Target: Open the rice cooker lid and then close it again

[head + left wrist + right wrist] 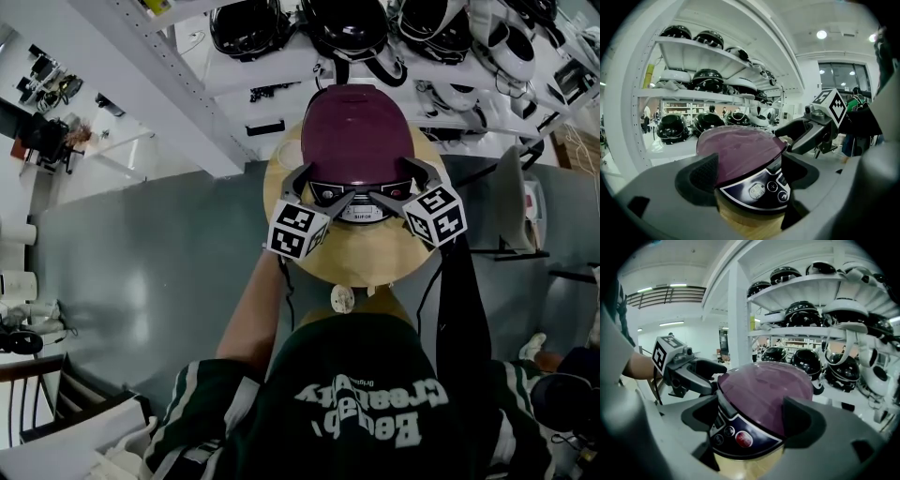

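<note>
The rice cooker (pixel 356 141) stands on a round wooden table (pixel 370 262), its maroon lid (pixel 740 147) down over a dark control panel (pixel 740 437) with buttons. My left gripper (pixel 317 187) reaches the cooker's front left corner, and my right gripper (pixel 411 180) reaches the front right corner. In the left gripper view the left gripper (pixel 750 172) is open, with the lid's front edge and panel between its wide-set jaws. In the right gripper view the right gripper (pixel 753 416) is likewise open around the same front edge. Each gripper view shows the other gripper: the right gripper (pixel 811 131) and the left gripper (pixel 693 373).
White shelves (pixel 281 75) loaded with black and white helmets (pixel 342 23) stand right behind the table. A white shelf post (pixel 738 319) rises beside the cooker. Grey floor (pixel 150 272) lies to the left, and a rack (pixel 525 225) stands to the right.
</note>
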`<state>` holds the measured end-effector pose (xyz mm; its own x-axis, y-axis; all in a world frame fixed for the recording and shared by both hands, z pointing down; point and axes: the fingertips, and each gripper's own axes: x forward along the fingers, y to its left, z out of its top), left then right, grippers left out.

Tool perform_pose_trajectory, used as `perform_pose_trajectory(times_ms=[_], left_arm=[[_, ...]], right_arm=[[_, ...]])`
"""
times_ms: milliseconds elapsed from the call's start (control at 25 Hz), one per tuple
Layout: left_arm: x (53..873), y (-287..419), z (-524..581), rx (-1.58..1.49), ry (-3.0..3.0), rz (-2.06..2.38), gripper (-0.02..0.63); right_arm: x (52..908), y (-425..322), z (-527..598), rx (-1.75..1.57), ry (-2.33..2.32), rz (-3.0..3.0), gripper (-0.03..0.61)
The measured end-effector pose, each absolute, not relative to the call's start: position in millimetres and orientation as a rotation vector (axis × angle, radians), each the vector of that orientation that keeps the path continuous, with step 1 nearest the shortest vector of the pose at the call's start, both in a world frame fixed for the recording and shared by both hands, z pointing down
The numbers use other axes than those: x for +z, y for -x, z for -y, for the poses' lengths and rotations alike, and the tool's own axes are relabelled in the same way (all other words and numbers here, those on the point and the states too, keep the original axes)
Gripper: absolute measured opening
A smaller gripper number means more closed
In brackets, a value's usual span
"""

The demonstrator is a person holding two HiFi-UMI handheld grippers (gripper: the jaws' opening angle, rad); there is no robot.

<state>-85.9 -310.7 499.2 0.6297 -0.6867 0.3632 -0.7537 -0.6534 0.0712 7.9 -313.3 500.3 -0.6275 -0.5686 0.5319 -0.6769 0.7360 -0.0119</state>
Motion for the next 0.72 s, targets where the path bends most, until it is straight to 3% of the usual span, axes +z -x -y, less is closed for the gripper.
perform_pose_trajectory(times_ms=[440, 720], left_arm=[[505, 87, 312, 0.453, -2.598, 1.166, 0.400], [510, 86, 311, 0.531, -2.610, 1.150, 0.413]], right_arm=[[506, -9, 315, 0.318, -0.982, 2.411, 0.433], [509, -5, 313, 0.318, -0.955, 2.408, 0.465]])
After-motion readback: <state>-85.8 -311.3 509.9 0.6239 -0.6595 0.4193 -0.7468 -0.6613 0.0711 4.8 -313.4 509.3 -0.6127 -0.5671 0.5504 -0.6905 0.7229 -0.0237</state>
